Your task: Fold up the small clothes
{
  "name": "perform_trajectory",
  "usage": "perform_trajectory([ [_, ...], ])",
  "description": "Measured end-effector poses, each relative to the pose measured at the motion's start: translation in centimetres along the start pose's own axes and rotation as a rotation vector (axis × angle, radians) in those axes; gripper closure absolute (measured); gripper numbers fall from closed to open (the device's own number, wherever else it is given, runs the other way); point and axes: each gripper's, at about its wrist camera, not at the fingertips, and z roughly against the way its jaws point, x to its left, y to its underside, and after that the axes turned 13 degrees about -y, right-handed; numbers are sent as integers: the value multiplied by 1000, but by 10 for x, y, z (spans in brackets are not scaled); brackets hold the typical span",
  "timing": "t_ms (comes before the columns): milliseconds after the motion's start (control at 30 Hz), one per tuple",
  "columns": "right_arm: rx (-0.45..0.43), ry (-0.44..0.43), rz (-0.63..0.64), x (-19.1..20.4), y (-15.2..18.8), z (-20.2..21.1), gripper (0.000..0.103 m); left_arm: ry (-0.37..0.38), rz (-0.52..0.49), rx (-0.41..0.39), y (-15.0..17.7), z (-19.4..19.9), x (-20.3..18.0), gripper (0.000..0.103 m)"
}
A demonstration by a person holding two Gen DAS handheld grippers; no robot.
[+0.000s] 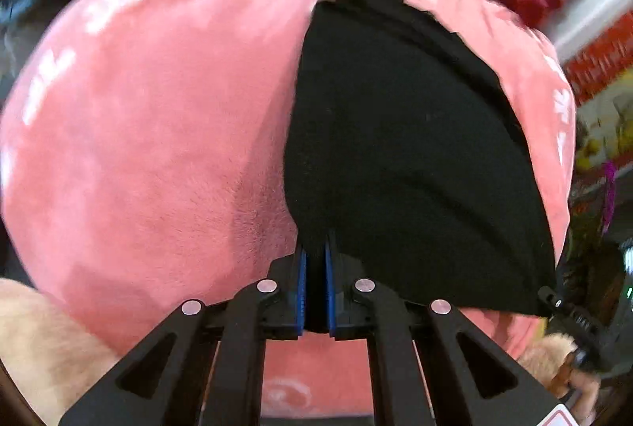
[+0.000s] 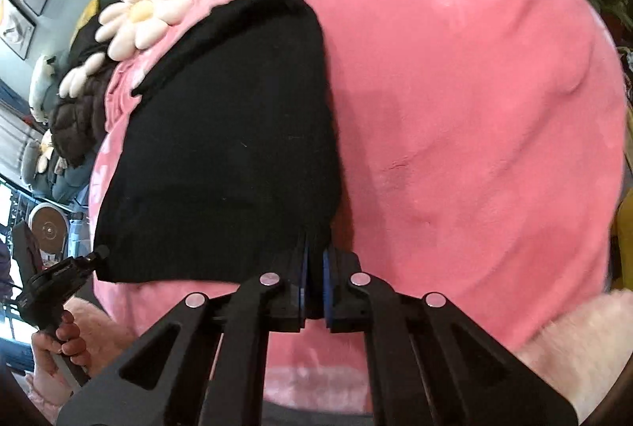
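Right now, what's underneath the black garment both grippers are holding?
Under the black garment lies a pink plush blanket with white markings, visible around its edges. Whatever is directly beneath the cloth is covered and cannot be seen.

The black garment (image 1: 403,165) is a matt, finely knitted cloth, and it lies on a pink blanket (image 1: 150,117) of plush, velvety pile with a soft sheen and paler printed marks. Both the left gripper (image 1: 315,291) and the right gripper (image 2: 314,287) are matt black plastic with bright metal pins at the joints, and their jaws carry smooth blue pads. The far daisy cushion (image 2: 144,10) looks padded, smooth cream fabric.
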Motion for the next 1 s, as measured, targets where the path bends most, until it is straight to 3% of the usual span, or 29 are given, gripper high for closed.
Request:
perform_trajectory([
  [133, 58, 29, -59, -17, 5, -21, 98, -68, -41, 86, 9, -17, 0, 96],
  [200, 37, 23, -68, -16, 3, -21, 94, -80, -32, 112, 8, -24, -1, 85],
  [233, 32, 27, -73, -17, 3, -22, 94, -87, -10, 99, 8, -24, 1, 77],
  [267, 34, 29, -75, -19, 5, -22, 94, -90, 12, 81, 9, -20, 2, 48],
  [300, 44, 31, -83, -21, 7, -25, 93, -93, 48, 50, 8, -16, 5, 30],
  [400, 61, 10, -141, -26, 8, -36, 84, -28, 109, 50, 2, -19, 11, 27],
  [500, 38, -43, -179, -30, 7, -37, 65, 38, 201, 140, 1, -41, 15, 24],
  [567, 36, -41, -175, -28, 5, -42, 61, 71, 237, 181, 0, -53, 15, 24],
  [600, 34, -31, -169, -26, 5, -44, 61, 75, 242, 163, 0, -54, 11, 22],
  [667, 26, -21, -153, -24, 6, -45, 60, 101, 220, 137, -2, -53, 6, 24],
  [700, 28, -16, -138, -20, 6, -47, 68, 103, 205, 129, -3, -53, 3, 38],
  [733, 35, -26, -134, -21, 6, -46, 95, 106, 191, 126, -6, -54, 1, 49],
  [767, 44, -48, -144, -21, 5, -46, 98, 118, 177, 135, -9, -55, -1, 80],
  [800, 39, -62, -148, -20, 4, -42, 99, 143, 177, 162, -11, -56, 2, 96],
  [867, 20, -76, -132, -16, 2, -25, 99, 198, 228, 185, -14, -49, 9, 96],
  [1000, 5, -127, -110, -5, 0, 17, 99, 229, 183, 140, -22, -4, 15, 96],
])
